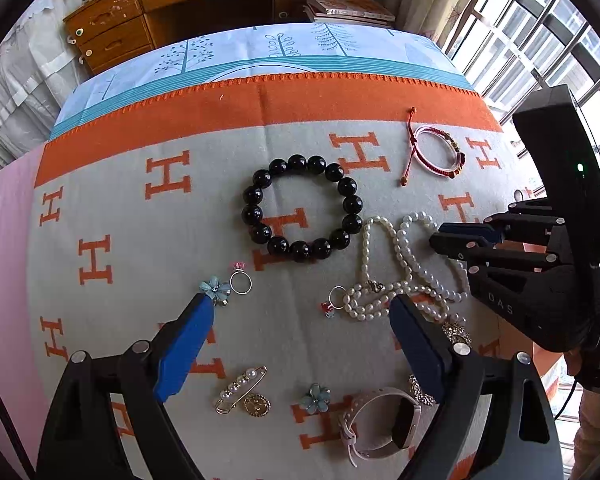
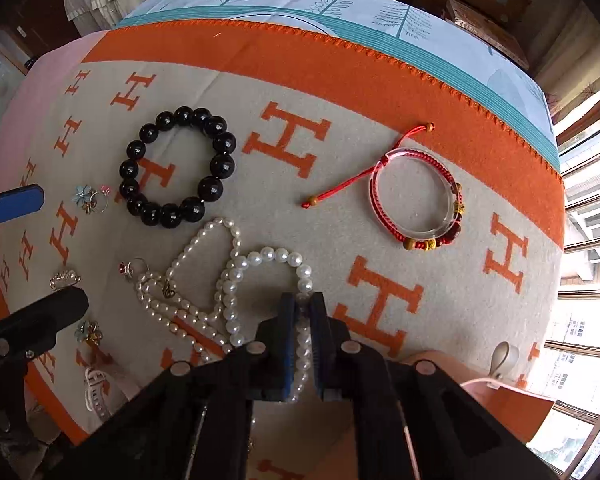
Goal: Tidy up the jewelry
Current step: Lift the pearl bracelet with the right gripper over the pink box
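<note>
**Right claw clamped on the big-pearl bracelet**

A bed fills both views, covered by a grey blanket with orange H letters and a broad orange border (image 1: 260,100); beyond it lie a pale blue sheet printed with trees (image 1: 260,46) and a wooden chest of drawers (image 1: 112,28), with barred windows (image 1: 540,40) to one side.

The jewelry is spread over the blanket. A bracelet of large glossy black beads (image 2: 178,166) lies in a closed ring near the middle. Well apart from it, toward the windows, a red braided cord bracelet with a clear bangle (image 2: 418,200) lies flat, its cord tails trailing off. Just beside the black beads, a long strand of small white pearls (image 2: 188,276) lies in loops, touching a bracelet of larger white pearls (image 2: 276,258).

The right claw (image 2: 303,300) points down at the blanket with its blue pads closed on the larger-pearl bracelet; pearls show squeezed in the narrow gap between the pads, while the rest of the loop lies on the blanket in front.

The left claw (image 1: 300,312) hangs wide open above the near items, gripping nothing. Between and around its fingers lie a blue flower ornament (image 1: 216,289), a silver ring with a pink stone (image 1: 240,280), a ring with a red stone (image 1: 334,300), a gold safety-pin brooch with pearls (image 1: 240,390), a second blue flower (image 1: 315,399) and a pale pink wristwatch (image 1: 376,420).
</note>
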Demonstrator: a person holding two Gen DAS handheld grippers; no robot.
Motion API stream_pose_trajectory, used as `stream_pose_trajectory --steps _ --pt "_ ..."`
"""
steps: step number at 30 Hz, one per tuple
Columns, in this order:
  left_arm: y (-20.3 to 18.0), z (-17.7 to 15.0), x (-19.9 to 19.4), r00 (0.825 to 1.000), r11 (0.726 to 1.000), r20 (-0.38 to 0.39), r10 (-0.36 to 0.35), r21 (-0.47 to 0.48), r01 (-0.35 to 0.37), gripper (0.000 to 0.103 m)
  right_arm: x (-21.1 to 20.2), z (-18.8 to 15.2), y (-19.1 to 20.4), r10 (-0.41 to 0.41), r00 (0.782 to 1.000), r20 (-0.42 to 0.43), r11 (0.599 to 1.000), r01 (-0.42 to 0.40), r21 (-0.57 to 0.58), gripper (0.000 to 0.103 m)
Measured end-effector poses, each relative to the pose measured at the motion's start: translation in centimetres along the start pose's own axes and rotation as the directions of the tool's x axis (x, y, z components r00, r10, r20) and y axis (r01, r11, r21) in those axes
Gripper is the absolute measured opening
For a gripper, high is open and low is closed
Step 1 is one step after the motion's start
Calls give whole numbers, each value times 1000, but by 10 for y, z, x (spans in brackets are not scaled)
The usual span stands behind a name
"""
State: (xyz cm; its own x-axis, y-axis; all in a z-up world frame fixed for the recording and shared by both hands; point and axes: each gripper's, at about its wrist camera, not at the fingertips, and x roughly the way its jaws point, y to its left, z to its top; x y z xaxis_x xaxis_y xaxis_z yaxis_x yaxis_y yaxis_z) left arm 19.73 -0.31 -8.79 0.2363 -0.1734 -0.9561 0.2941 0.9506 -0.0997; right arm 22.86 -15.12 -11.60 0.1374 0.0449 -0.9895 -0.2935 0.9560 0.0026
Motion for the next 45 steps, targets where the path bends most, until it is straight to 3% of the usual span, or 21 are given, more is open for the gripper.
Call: stream_pose_trajectory --steps 2,7,11,15,21,27,32,34,38,45 --pt "0 -2 0 1000 1000 -2 -2 -1 2 88 -6 -4 2 -15 999 32 1000 15 11 7" --pt "-4 -4 -3 1000 1000 -1 -5 13 5 88 -51 -25 -8 52 982 183 994 -69 87 7" --pt "-12 -3 -3 1000 999 -1 -13 32 13 87 -96 -47 -18 92 948 303 980 -140 139 7" --pt "-28 -1 1 999 997 -24 -38 62 39 74 -131 -74 -39 96 912 400 963 -187 195 7" --pt "-54 3 10 998 990 -53 -29 135 36 73 -160 -122 -66 76 875 479 941 -222 256 7" --pt "-78 -5 28 992 951 -123 5 307 33 73 -152 -153 -85 51 884 465 924 -219 314 7" --pt "-95 -19 38 990 889 -92 104 455 -51 73 -136 -169 -97 61 895 442 903 -238 357 7" --pt "-97 -21 43 989 878 -82 123 473 -70 73 -129 -175 -99 60 895 443 898 -242 368 7" --pt "-93 -18 48 992 888 -80 98 457 -51 73 -119 -183 -99 72 895 440 891 -256 375 7" --pt "-60 6 53 989 945 -139 -53 314 94 73 -104 -186 -102 109 894 435 871 -297 391 7"
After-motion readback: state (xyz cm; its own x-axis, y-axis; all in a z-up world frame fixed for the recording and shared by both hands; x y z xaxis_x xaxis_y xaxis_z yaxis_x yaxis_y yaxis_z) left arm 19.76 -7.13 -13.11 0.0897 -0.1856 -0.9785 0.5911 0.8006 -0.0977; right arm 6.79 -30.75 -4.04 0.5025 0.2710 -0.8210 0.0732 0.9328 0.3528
